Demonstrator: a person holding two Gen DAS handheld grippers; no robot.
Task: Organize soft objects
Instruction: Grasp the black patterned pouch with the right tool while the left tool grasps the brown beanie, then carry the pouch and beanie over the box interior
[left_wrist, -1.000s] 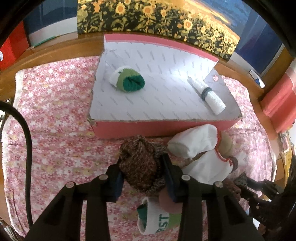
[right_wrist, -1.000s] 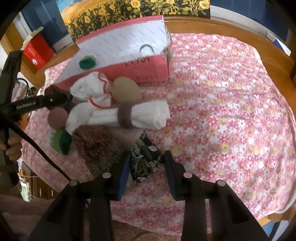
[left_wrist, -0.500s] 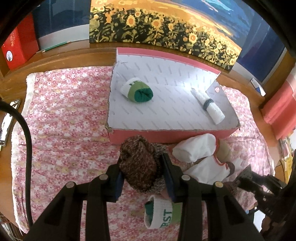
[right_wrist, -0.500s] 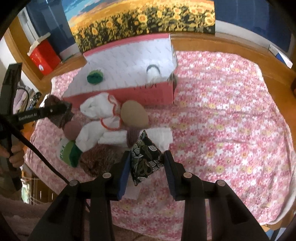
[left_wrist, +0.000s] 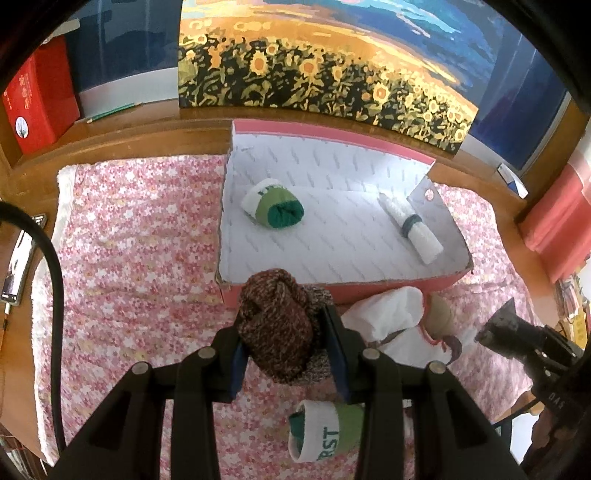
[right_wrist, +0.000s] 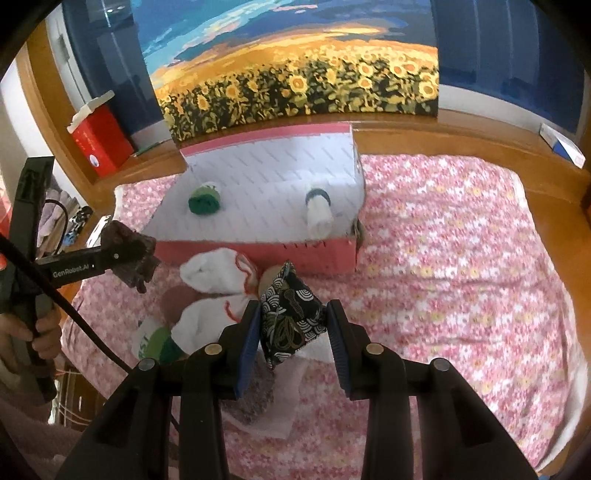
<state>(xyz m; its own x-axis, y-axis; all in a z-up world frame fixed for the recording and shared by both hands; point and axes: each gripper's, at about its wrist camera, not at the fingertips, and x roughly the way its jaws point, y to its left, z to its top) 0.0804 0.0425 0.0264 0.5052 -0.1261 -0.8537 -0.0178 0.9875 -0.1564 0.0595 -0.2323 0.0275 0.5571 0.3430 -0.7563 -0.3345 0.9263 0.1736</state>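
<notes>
both grippers are lifting up off the flowery cloth (right_wrist: 443, 258), the left gripper (left_wrist: 282, 343) squeezing a brown sock ball (left_wrist: 277, 325) and the right gripper (right_wrist: 291, 328) squeezing a dark patterned pouch (right_wrist: 290, 317), probably heading for the pink box (left_wrist: 388, 288) ahead.

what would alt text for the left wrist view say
The left gripper holds a brown knitted bundle above a pink flowered cloth. Behind it, a pink box holds a green sock roll and a white towel roll.
</notes>
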